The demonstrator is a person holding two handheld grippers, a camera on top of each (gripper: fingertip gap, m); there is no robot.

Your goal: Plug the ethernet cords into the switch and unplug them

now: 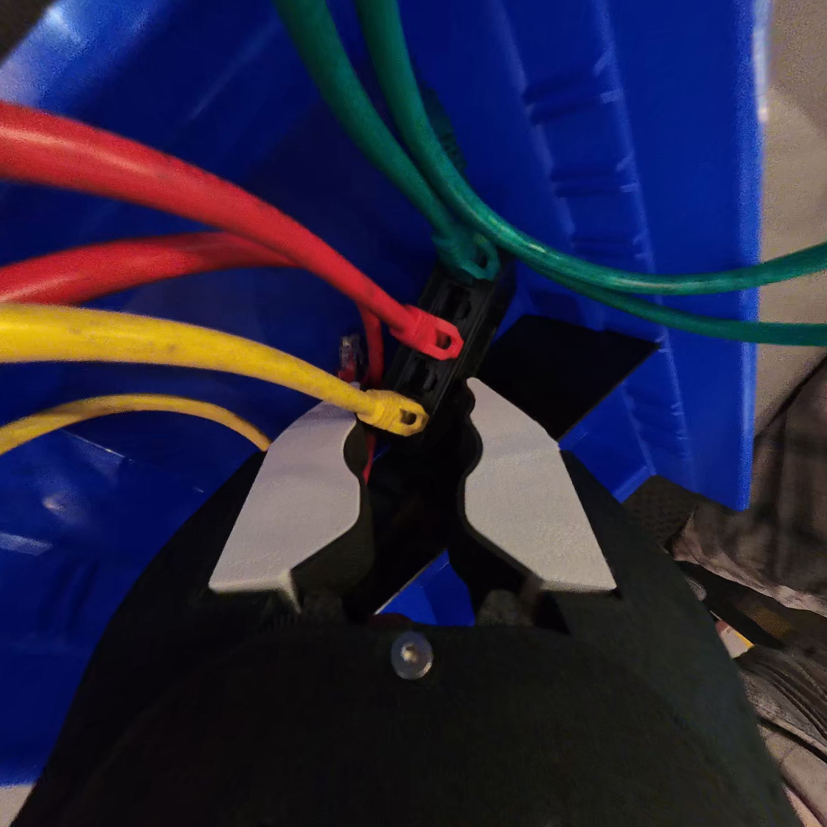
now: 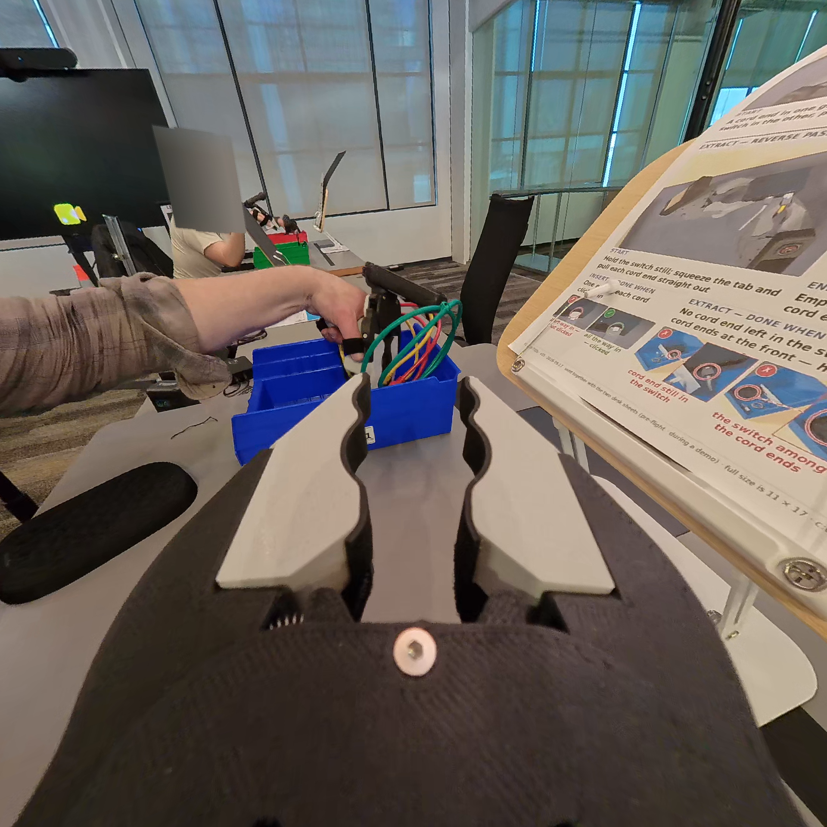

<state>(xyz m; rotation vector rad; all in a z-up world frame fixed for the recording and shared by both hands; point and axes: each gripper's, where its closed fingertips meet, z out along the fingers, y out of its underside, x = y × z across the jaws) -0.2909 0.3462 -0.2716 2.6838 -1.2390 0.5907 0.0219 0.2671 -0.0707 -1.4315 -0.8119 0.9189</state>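
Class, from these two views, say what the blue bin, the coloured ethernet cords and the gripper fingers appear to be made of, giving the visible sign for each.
Blue bin: likely rigid moulded plastic, glossy; it shows highlights and ribbed walls.
Ethernet cords, e.g. the red cord and yellow cord: flexible plastic-like jacket with a slight sheen, bending in smooth loops.
Right gripper fingers: matte grey shells, probably printed plastic, with black wavy, possibly rubbery pads.

A grey table (image 2: 411,483) carries a blue bin (image 2: 402,411) near its middle. A thin black wire (image 2: 192,427) lies on the table left of the bin. A wooden board (image 2: 595,313) with a printed sheet (image 2: 716,313) stands at the right side.
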